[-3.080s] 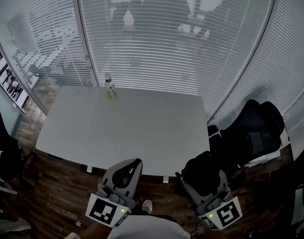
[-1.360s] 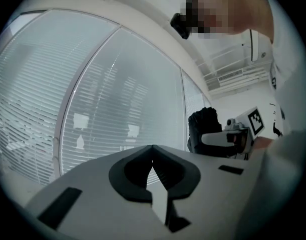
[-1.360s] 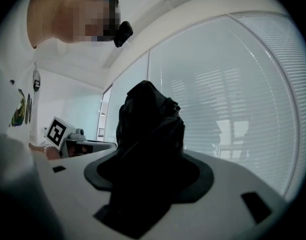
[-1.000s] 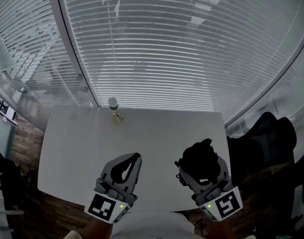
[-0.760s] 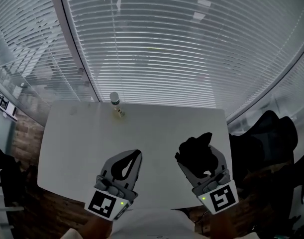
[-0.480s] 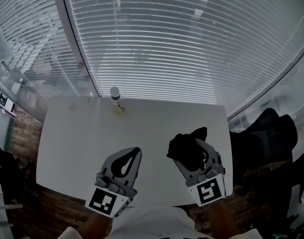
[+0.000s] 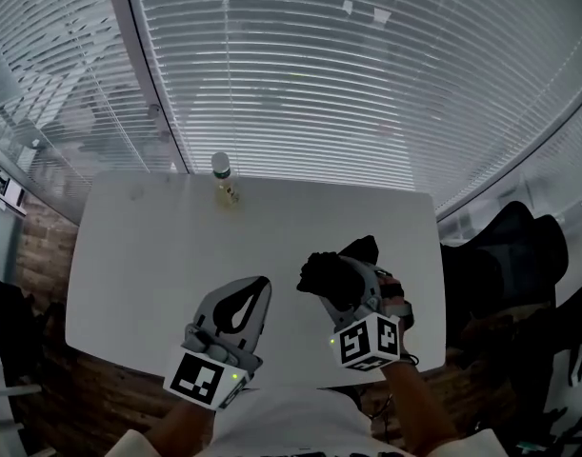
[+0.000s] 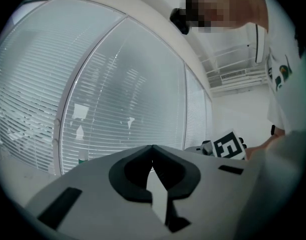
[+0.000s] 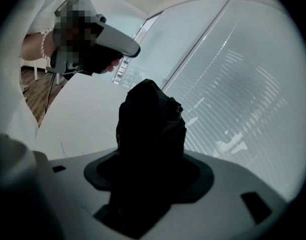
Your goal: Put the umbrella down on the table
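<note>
A black folded umbrella (image 7: pixel 331 272) is clamped between the jaws of my right gripper (image 7: pixel 351 276), over the near right part of the white table (image 7: pixel 148 246). In the right gripper view the umbrella (image 9: pixel 150 124) sticks out past the jaws and hides the fingertips. Whether it touches the tabletop I cannot tell. My left gripper (image 7: pixel 263 282) hovers just left of it over the table's near edge, its jaws shut with nothing between them. In the left gripper view its tips (image 8: pixel 152 147) meet, and the right gripper's marker cube (image 8: pixel 228 147) shows beyond.
A small capped bottle (image 7: pixel 221 169) stands at the table's far edge by the window frame. Glass walls with slatted blinds (image 7: pixel 300 84) close off the far side. A black office chair (image 7: pixel 505 246) stands right of the table. Wooden floor (image 7: pixel 38 255) lies to the left.
The right gripper has rolled and sunk toward the table with the umbrella, shifting left toward the left gripper. The left gripper has hardly moved.
</note>
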The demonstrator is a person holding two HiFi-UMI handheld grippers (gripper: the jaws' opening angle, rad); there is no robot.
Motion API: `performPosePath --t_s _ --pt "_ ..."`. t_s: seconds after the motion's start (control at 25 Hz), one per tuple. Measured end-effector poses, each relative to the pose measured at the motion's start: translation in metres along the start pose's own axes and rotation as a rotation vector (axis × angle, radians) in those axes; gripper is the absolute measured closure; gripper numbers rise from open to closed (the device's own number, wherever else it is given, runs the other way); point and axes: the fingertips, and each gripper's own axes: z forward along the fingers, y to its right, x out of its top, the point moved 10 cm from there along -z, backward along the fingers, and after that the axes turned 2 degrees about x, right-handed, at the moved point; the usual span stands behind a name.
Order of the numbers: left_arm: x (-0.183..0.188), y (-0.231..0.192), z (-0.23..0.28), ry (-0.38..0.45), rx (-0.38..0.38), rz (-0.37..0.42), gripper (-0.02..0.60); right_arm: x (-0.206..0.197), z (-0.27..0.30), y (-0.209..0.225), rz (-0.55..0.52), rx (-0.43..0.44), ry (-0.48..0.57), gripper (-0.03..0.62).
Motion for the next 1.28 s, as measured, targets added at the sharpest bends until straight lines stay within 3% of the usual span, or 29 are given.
performPosePath --t_s 0.92,1.28 --pt "-0.013 -0.008 -0.003 -0.021 -0.011 -0.017 0.571 -0.056 0.128 -0.055 -0.292 0.169 -0.347 0.326" --pt "-0.018 -0.011 -0.01 -0.025 -0.005 -0.025 0.571 -0.057 0.159 -0.072 -0.359 0.248 -0.409 0.326"
